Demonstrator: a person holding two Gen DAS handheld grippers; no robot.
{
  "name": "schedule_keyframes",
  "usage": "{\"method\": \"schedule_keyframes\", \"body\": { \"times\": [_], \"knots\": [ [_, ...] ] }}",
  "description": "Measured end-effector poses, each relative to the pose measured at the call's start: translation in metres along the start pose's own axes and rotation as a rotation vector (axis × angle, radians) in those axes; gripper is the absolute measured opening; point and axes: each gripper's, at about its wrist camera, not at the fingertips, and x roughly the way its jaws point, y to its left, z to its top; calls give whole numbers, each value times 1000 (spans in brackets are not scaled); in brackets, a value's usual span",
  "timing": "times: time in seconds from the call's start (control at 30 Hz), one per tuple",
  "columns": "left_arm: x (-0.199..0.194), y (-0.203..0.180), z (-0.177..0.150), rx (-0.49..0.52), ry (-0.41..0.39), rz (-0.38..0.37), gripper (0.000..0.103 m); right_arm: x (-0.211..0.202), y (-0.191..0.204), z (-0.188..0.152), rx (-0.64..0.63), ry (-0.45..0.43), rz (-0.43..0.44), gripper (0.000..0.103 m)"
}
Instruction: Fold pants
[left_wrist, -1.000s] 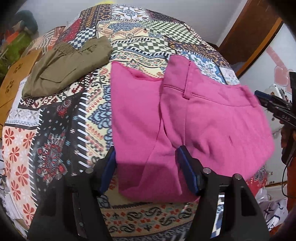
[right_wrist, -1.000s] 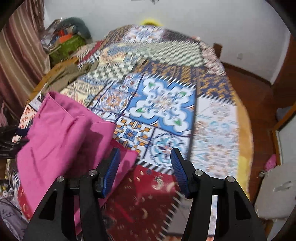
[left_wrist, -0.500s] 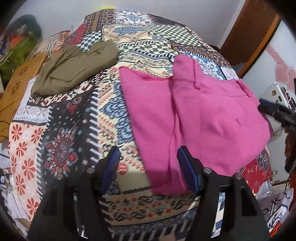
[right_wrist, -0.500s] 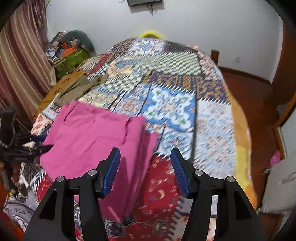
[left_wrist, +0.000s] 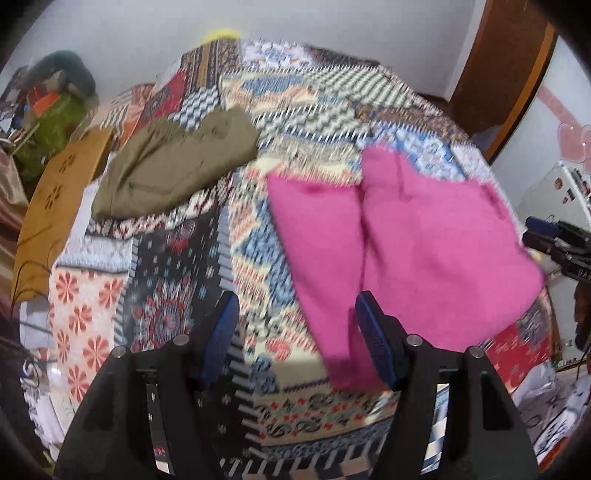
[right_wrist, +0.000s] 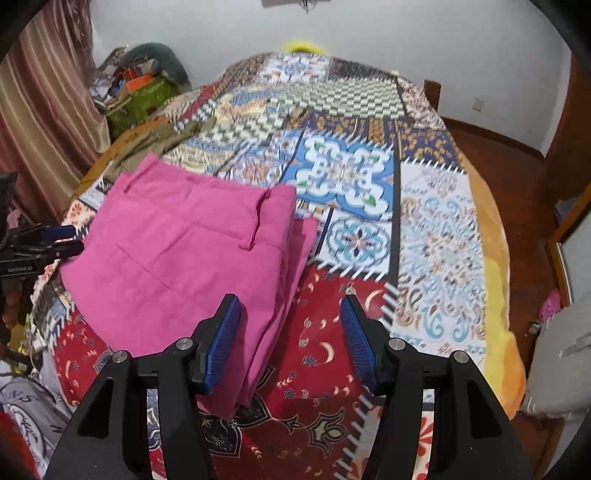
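Two pairs of trousers lie on the patchwork bedspread (left_wrist: 177, 266): bright pink fabric pants (right_wrist: 177, 258), folded into a compact stack near the bed's near edge, and an olive-green pair (left_wrist: 173, 166) already folded, well apart toward the far left. Both hand-held tongs hang above the bed with nothing in them. The left gripper (left_wrist: 291, 339) has its blue-padded jaws parted over bare quilt, the pink stack's left edge just beside its right finger; the right gripper (right_wrist: 290, 339) stands about half open, the stack's right edge passing under its left finger without being pinched.

By the look of it, the fold is made and released, waistband and belt loops on top, layered edges showing along the right side. What remains seems to be tidying: squaring those slightly staggered edges, or carrying the stack over beside the olive pair. Either would call for closing on the full thickness of layers, or the top one may peel away.

Room is generous to the far side and the right, where open quilt stretches away; the near corner of the stack sits close to the mattress edge.
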Motion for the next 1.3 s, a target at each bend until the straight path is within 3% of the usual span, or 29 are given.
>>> {"method": "schedule_keyframes", "body": {
  "times": [0.17, 0.23, 0.37, 0.53, 0.83, 1.1, 1.3],
  "knots": [
    [-5, -18, 29, 37, -57, -54, 66, -1, 5, 13, -16, -47, 22, 52],
    [2, -29, 40, 58, -57, -80, 66, 5, 9, 17, -33, -49, 25, 45],
    [21, -47, 54, 93, -41, -95, 66, 19, 11, 22, -42, -34, 37, 40],
    [39, -52, 61, 74, -20, -115, 65, 30, 8, 22, -23, -13, 69, 29],
    [55, -47, 57, 49, 18, -186, 36, 29, 15, 23, -75, -47, 64, 18],
    [47, -47, 53, 47, -5, -177, 22, 18, 21, 36, -107, -131, 54, 14],
    [38, -46, 53, 40, -24, -182, 19, 41, 19, 46, -133, -113, 25, 13]
  ]
}}
